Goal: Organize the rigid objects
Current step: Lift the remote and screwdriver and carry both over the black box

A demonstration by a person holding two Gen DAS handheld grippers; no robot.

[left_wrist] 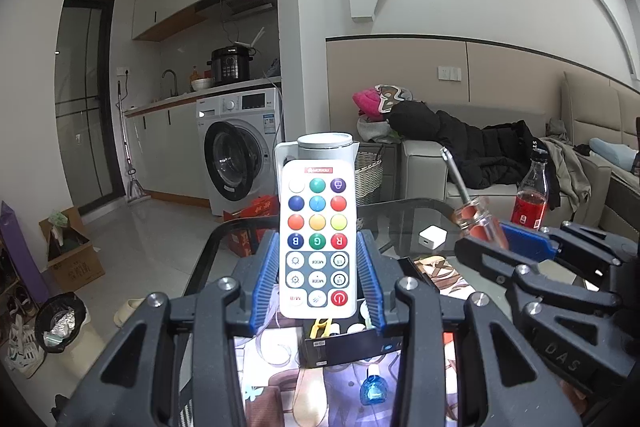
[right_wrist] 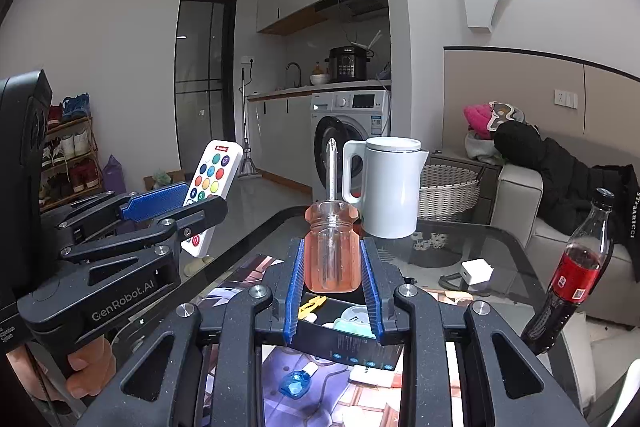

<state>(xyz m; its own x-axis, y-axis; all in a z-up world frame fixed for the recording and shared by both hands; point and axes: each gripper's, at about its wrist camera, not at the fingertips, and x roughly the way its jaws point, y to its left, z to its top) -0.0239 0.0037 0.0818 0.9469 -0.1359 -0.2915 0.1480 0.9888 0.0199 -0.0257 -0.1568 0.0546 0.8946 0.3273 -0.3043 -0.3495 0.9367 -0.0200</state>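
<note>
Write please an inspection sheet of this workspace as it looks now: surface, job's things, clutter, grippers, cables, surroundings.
Surface: glass table with a printed mat on it.
Job's things: remote control and screwdriver both lifted above an open black box that already holds small items.
Clutter: white kettle, cola bottle, white charger, small blue bottle.
Grippers: left gripper shut on the remote control; right gripper shut on the screwdriver handle, tip pointing up.
Cables: a dark cable beside the charger.
Surroundings: washing machine, sofa with clothes, shoe rack, wicker basket.
</note>
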